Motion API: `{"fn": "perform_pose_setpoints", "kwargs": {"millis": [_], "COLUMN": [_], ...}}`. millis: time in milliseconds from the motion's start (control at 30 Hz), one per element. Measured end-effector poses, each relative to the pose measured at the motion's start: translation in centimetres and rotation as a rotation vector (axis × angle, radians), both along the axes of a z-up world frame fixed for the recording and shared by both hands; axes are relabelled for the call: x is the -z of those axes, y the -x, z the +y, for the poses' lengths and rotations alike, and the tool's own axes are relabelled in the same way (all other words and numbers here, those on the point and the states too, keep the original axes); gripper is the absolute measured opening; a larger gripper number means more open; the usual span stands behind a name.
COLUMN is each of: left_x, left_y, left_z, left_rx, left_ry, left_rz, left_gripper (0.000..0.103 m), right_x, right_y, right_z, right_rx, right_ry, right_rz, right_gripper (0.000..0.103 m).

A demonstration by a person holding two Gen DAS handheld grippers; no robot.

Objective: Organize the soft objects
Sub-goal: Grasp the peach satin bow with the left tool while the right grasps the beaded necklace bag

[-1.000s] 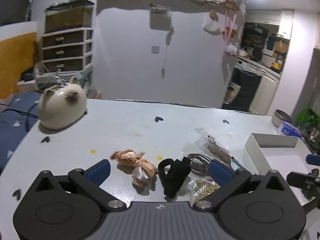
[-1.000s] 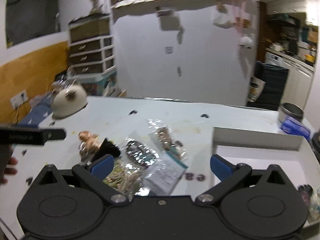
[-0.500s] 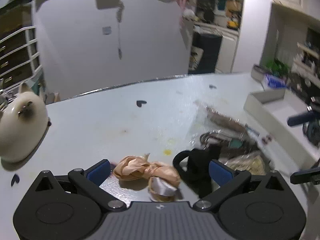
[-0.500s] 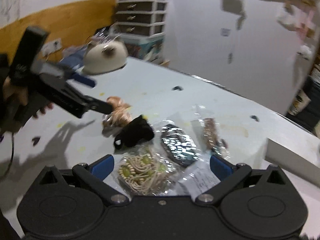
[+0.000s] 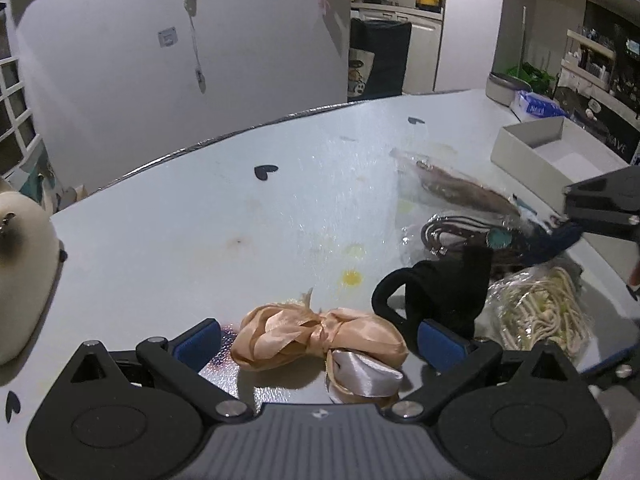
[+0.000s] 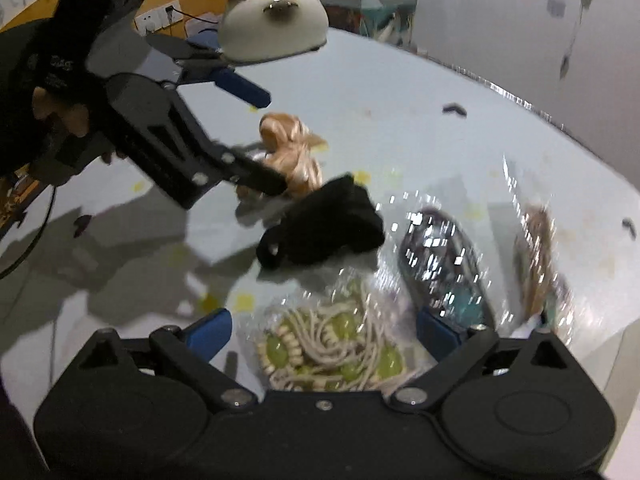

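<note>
The peach satin bow (image 5: 320,338) lies on the white table (image 5: 240,216) right between the spread fingers of the left gripper (image 5: 320,344), its silvery tail (image 5: 366,374) curling toward the camera. It looks very light, limp and slick, so a grip on a loose loop would likely slide off or just pull the ribbon open; the knotted waist at the middle is the firmest place to pinch. Just beside it, on its right in the left wrist view, sits a black fabric piece with a loop (image 5: 440,296), also soft and easily snagged. Beyond that lie 3 clear bags: one of cream and green beads (image 6: 332,352), one with a dark coil (image 6: 440,256) and one with something brown (image 5: 460,188). The right gripper (image 6: 324,336) also stands wide apart, holding nothing, low over the bead bag. A white box (image 5: 532,148) waits at the far right, and a cat-shaped ceramic piece (image 6: 274,26) at the far left.
</note>
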State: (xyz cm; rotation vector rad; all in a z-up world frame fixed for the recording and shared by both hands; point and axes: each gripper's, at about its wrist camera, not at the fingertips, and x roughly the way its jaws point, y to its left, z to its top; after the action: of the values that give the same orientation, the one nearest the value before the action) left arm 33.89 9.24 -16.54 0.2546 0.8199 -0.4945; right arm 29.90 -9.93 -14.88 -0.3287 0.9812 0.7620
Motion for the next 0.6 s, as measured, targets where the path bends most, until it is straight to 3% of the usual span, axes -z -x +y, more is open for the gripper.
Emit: {"fn": "perform_pose_setpoints", "kwargs": {"millis": [200, 433, 600], "left_x": [0.8, 1.3, 1.4], "left_y": [-0.8, -1.1, -0.4], "left_z": [-0.6, -1.3, -1.0], "left_rx": [0.030, 0.015, -0.051], "left_ry": [-0.049, -0.055, -0.019], "left_rz": [0.009, 0.030, 0.040], "left_gripper": [0.098, 0.083, 0.076], "right_x": [-0.8, -0.5, -0.3], "right_y": [2.1, 3.1, 4.0], "right_z": [-0.6, 0.5, 0.8], "right_rx": [0.005, 0.057, 0.106], "right_ry": [-0.036, 0.011, 0.063], "right_rz": [0.096, 0.056, 0.018], "right_gripper": [0.099, 0.098, 0.080]}}
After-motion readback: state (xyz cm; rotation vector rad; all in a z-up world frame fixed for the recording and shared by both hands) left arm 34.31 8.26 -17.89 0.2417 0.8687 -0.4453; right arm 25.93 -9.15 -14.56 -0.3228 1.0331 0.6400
